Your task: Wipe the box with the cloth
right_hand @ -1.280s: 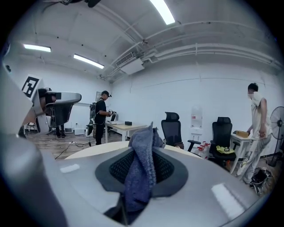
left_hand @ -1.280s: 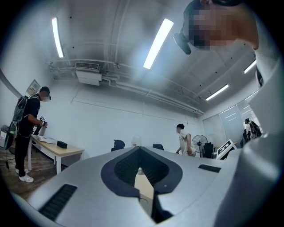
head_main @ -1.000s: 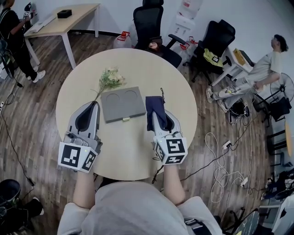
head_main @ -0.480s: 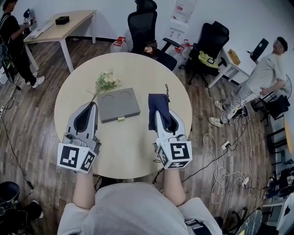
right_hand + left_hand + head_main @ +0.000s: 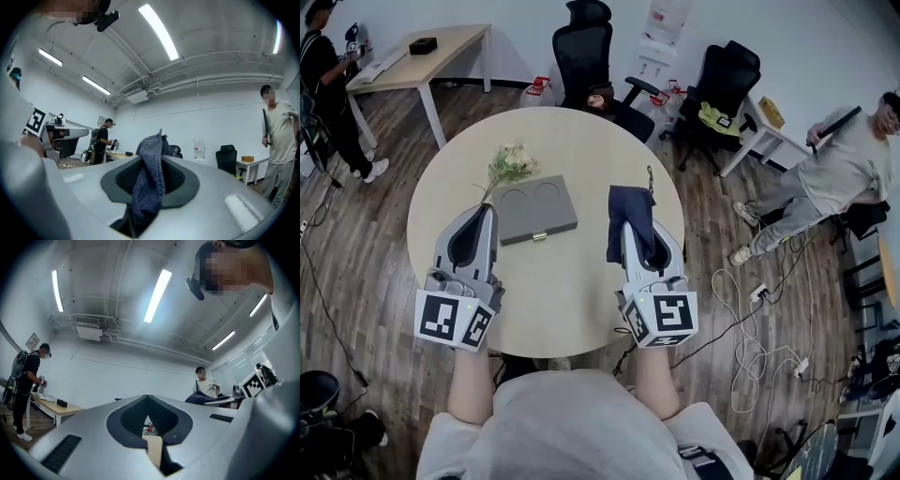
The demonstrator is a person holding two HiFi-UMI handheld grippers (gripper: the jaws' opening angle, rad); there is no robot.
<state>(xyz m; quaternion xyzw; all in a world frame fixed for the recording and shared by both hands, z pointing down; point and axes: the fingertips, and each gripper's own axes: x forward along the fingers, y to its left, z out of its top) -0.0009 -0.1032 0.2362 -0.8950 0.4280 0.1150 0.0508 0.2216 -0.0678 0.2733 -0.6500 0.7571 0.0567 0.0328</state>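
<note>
The grey flat box point(image 5: 536, 208), with two round dents in its lid and a small clasp at its near edge, lies on the round table point(image 5: 572, 300). My right gripper point(image 5: 631, 228) is shut on a dark blue cloth point(image 5: 630, 212), which hangs out past the jaw tips to the right of the box and apart from it. In the right gripper view the cloth point(image 5: 149, 178) is pinched between the jaws and sticks up. My left gripper point(image 5: 485, 210) is shut and holds nothing, its tip at the box's left edge. The left gripper view points up across the room.
A small bunch of pale flowers point(image 5: 508, 164) lies just behind the box's left corner. Office chairs point(image 5: 586, 52) stand behind the table, a desk point(image 5: 412, 56) at back left. A person point(image 5: 848, 169) moves at the right, and cables point(image 5: 759, 319) lie on the floor.
My right gripper with the cloth has drifted a little to the right, away from the box. The left gripper has stayed put. The person at the right has got up.
</note>
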